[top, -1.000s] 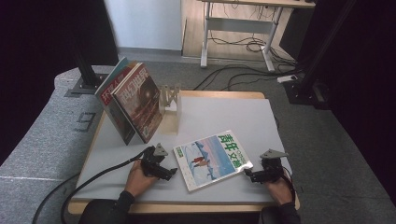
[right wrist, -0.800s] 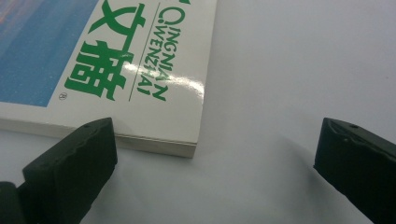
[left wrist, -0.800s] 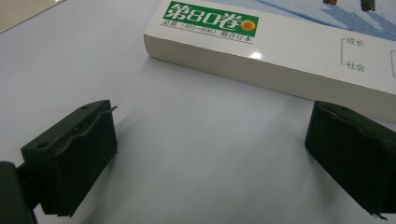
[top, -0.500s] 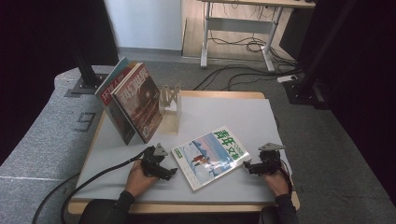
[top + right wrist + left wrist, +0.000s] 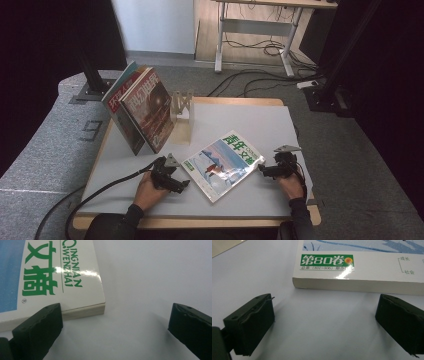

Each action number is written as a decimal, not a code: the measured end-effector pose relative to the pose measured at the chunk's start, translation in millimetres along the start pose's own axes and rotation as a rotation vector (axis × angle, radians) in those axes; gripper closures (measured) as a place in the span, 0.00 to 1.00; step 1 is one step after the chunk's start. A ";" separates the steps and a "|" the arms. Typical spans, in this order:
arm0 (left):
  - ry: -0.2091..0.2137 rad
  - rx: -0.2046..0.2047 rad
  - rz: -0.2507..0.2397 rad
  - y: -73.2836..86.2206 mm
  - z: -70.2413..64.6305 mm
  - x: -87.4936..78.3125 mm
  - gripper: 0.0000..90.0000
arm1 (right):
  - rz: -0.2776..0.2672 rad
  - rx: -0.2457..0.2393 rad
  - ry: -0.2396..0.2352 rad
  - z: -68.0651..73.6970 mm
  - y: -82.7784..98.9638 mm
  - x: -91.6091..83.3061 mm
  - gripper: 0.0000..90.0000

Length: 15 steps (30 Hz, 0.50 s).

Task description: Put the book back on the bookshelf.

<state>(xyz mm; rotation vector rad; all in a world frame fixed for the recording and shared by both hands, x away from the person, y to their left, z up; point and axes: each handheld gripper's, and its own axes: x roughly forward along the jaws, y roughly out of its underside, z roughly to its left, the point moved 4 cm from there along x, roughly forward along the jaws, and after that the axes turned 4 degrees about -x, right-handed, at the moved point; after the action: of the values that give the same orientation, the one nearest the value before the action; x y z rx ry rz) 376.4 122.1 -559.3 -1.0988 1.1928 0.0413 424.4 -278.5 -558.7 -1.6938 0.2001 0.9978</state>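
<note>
A magazine [image 5: 223,164] with a pale blue cover and green characters lies flat near the table's front, turned at an angle. My left gripper [image 5: 184,184] rests on the table at the magazine's left edge, jaws wide apart; in the left gripper view the magazine's spine [image 5: 362,286] lies just beyond them. My right gripper [image 5: 261,170] sits by the magazine's right corner, also open. In the right gripper view that corner [image 5: 96,306] lies between the jaws, close to the left one. Neither gripper holds anything.
Several magazines [image 5: 145,111] lean upright at the table's back left against a pale wooden holder [image 5: 181,106]. The grey table top [image 5: 250,122] has wooden edges. A black cable [image 5: 95,192] trails from my left gripper off the front left edge.
The right gripper has slid left toward the magazine's corner, and the magazine has turned slightly counter-clockwise. The left gripper has stayed in place.
</note>
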 end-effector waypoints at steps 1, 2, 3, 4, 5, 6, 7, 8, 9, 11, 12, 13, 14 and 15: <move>0.000 0.000 0.000 0.0 0.0 0.0 0.02 | -0.001 0.002 0.002 -0.5 -1.2 1.3 0.00; 0.002 0.003 0.001 0.0 0.2 -0.1 0.02 | -0.001 0.004 0.004 -0.6 -2.0 2.1 0.00; 0.003 0.005 0.001 -0.1 0.3 -0.1 0.02 | -0.004 0.003 0.008 -0.5 -2.0 2.1 0.00; 0.013 0.014 0.005 -0.5 1.2 -0.5 0.02 | -0.008 0.002 0.010 -0.3 -1.7 2.0 0.00; 0.013 0.014 0.005 -0.5 1.2 -0.5 0.02 | -0.009 0.005 0.010 -0.1 -1.4 1.9 0.00; 0.018 0.022 0.007 -1.1 1.8 -0.4 0.02 | -0.009 0.005 0.010 -0.1 -1.4 1.9 0.00; 0.026 0.030 0.007 -2.5 2.8 0.4 0.02 | -0.010 0.007 0.011 -0.1 -1.3 1.8 0.00; 0.029 0.034 0.008 -3.5 3.6 1.0 0.03 | -0.010 0.005 0.010 0.3 -1.3 1.3 0.00; 0.030 0.035 0.007 -4.6 4.3 1.8 0.02 | -0.010 0.003 0.011 0.6 -1.4 1.0 0.01; 0.040 0.047 0.007 -8.5 5.7 4.6 0.03 | -0.013 -0.001 0.010 1.2 -1.6 -0.1 0.02; 0.051 0.050 0.005 -10.4 6.0 5.7 0.03 | -0.013 -0.002 0.010 1.7 -1.6 -0.7 0.03; 0.060 0.051 0.006 -11.9 6.0 6.3 0.03 | -0.019 -0.002 0.000 2.7 -1.9 -1.8 0.04; 0.072 0.057 0.011 -13.7 5.8 7.2 0.03 | -0.019 -0.002 0.000 2.7 -1.9 -1.8 0.04; 0.078 0.079 0.027 -16.1 5.9 7.8 0.03 | -0.028 -0.005 -0.020 5.8 -3.0 -2.6 0.04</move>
<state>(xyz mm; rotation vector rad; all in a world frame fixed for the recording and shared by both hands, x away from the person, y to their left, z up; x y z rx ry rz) 392.8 114.0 -554.9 -1.0228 1.2688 -0.0286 421.5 -273.3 -555.0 -1.6857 0.1609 0.9951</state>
